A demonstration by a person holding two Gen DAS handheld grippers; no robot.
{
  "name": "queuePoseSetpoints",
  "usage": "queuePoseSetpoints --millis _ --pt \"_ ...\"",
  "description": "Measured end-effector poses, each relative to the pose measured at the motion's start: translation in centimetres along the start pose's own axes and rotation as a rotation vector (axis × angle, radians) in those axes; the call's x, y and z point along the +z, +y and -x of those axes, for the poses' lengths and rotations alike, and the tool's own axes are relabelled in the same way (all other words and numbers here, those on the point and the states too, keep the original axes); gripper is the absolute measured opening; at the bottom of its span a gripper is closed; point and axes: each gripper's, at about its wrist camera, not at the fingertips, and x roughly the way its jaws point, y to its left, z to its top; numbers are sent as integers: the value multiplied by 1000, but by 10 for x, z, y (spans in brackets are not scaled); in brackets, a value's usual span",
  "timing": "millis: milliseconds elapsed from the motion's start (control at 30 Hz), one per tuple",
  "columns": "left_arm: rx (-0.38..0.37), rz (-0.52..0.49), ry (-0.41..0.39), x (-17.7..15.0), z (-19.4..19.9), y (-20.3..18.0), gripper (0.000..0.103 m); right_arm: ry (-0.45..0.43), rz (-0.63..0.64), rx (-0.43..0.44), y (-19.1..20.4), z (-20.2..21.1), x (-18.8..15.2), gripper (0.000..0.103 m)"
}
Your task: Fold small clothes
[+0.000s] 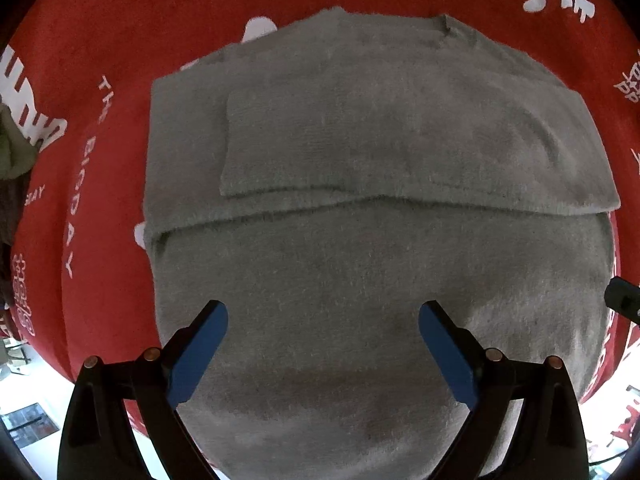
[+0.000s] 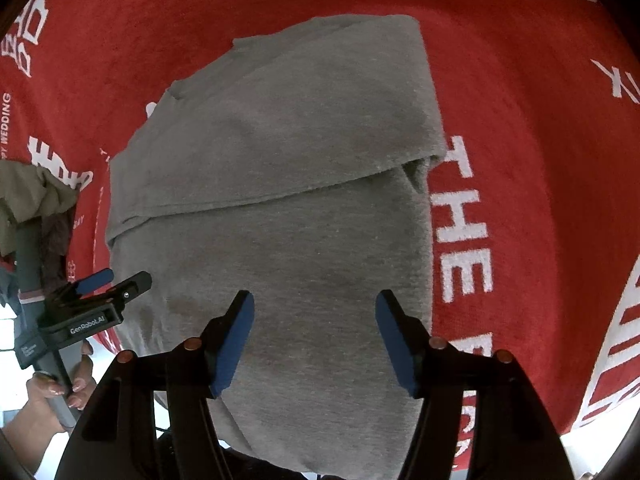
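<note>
A grey garment (image 1: pixel 360 152) lies flat on a red cloth with white lettering (image 1: pixel 112 60). Its sides and sleeves are folded in over the body, and its near end hangs over the table's front edge. My left gripper (image 1: pixel 323 320) is open and empty above the garment's near part. My right gripper (image 2: pixel 315 308) is open and empty above the same garment (image 2: pixel 280 160). The left gripper (image 2: pixel 116 280) also shows at the left of the right wrist view, beside the garment's left edge, held by a hand.
An olive cloth (image 2: pixel 32 192) and darker clothes lie heaped at the left edge of the red cloth; the heap also shows in the left wrist view (image 1: pixel 16 152). The red cloth (image 2: pixel 520 120) ends at the table's front edge, with floor below.
</note>
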Motion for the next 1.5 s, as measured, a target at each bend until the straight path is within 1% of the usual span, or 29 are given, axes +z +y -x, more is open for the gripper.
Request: queuePoseSetpoints --millis 67,133,233,267,333,367,433,500,567,667,767,867,900,933,967,1000,1033,1067,1100,1133,1167,1200,1267,1367,1400,1433,1467,1500 --pt "2 9 -33 6 5 6 97 -14 -9 -2 -6 2 5 67" --pt "-14 49 -73 17 8 24 97 -46 -25 -6 -15 6 18 67" --pt "-80 123 -135 39 12 64 97 -91 -72 25 -31 9 42 67" --pt "-97 139 -154 47 12 77 97 -109 -95 48 -39 10 54 67" --pt "-131 172 -172 64 9 103 97 -131 -124 81 -48 10 69 67" --pt "-166 185 -174 71 6 114 97 -143 -137 100 -55 9 80 67" --pt "-211 209 -166 85 -3 134 97 -147 -152 132 -62 6 93 67" --pt "-264 215 -142 96 -18 146 97 -141 -168 173 -70 1 108 67" --pt "-284 224 -114 106 -36 155 97 -132 -176 202 -73 -5 118 67" --pt "-312 231 -88 113 -53 160 97 -104 -178 231 -76 -16 129 67" --pt "-318 215 -108 115 -56 158 97 -113 -175 257 -75 -17 133 68" --pt "-316 187 -107 117 -56 154 96 -113 -200 283 -78 -20 137 68" --pt "-310 176 -105 118 -55 152 88 -115 -216 290 -79 -20 138 68" --pt "-300 166 -107 119 -54 152 82 -114 -228 291 -81 -20 138 64" --pt "-295 163 -108 121 -53 151 72 -112 -244 287 -82 -21 139 60" --pt "-299 167 -109 122 -52 152 57 -103 -255 266 -82 -21 139 38" --pt "-307 177 -108 123 -50 153 51 -86 -254 251 -82 -23 141 17" --pt "-315 187 -108 124 -49 155 37 -77 -245 249 -80 -24 141 16" --pt "-326 200 -107 125 -47 159 21 -83 -225 235 -76 -22 142 14" --pt "-333 209 -108 126 -45 161 20 -89 -209 232 -71 -21 144 12" --pt "-332 213 -118 125 -42 164 20 -100 -198 240 -68 -17 144 12" --pt "-314 210 -132 124 -40 165 20 -116 -189 255 -65 -11 144 12" --pt "-283 213 -132 119 -42 164 20 -128 -174 267 -63 -6 144 12" --pt "-301 262 -137 120 -49 172 20 -100 -175 192 -71 -18 145 10" --pt "-294 275 -140 118 -50 174 23 -94 -177 162 -75 -25 145 10" --pt "-284 285 -142 117 -49 176 27 -99 -181 161 -76 -28 145 12" --pt "-257 293 -139 113 -47 179 44 -111 -196 167 -78 -29 145 12" --pt "-208 305 -135 111 -44 182 68 -120 -209 163 -77 -28 144 12"
